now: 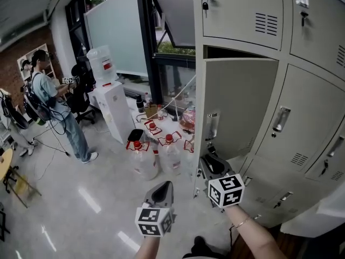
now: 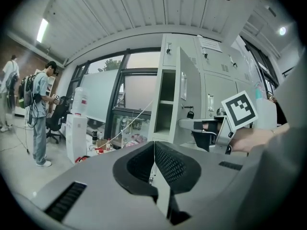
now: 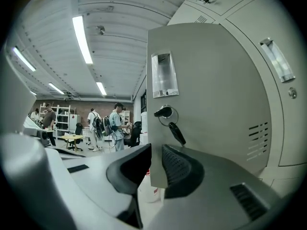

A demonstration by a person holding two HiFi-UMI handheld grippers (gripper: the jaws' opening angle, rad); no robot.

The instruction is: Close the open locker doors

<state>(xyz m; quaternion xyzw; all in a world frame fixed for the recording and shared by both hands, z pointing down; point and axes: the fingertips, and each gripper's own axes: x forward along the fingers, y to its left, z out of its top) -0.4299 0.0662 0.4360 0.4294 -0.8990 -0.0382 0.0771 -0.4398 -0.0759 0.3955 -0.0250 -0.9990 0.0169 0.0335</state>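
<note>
Left half of the head view is office clutter: a person (image 1: 56,109) with a backpack at far left, an office chair (image 1: 81,93) beside them, a water dispenser (image 1: 110,109) left of centre. Big water bottles (image 1: 145,158) stand on the floor at lower centre, just left of the lockers (image 1: 312,112) and below the open door's free edge. Your right gripper (image 3: 156,169) has the locker door (image 3: 206,95) between its jaws. They stand only as wide as the panel is thick, pads (image 3: 180,169) tight against either face at the lower corner of the free edge. Just above the grip is the lock (image 3: 163,112) with a key (image 3: 176,132) hanging from it, and a label holder (image 3: 164,74) sits higher up. Your left gripper (image 2: 154,164) is at bottom centre of the head view, jaws fully together, holding nothing, apart from the door. The door sits in the centre of the head view, in the middle row of the bank, swung out from its compartment, with the dark opening showing above its top edge. Long axis upright. Its outer face points toward you and the frame's left, with the free edge and lock on the left and the other edge on the right against the closed neighbours. In the left gripper view it shows nearly edge-on, with the open compartment (image 2: 168,99) just to its left.
</note>
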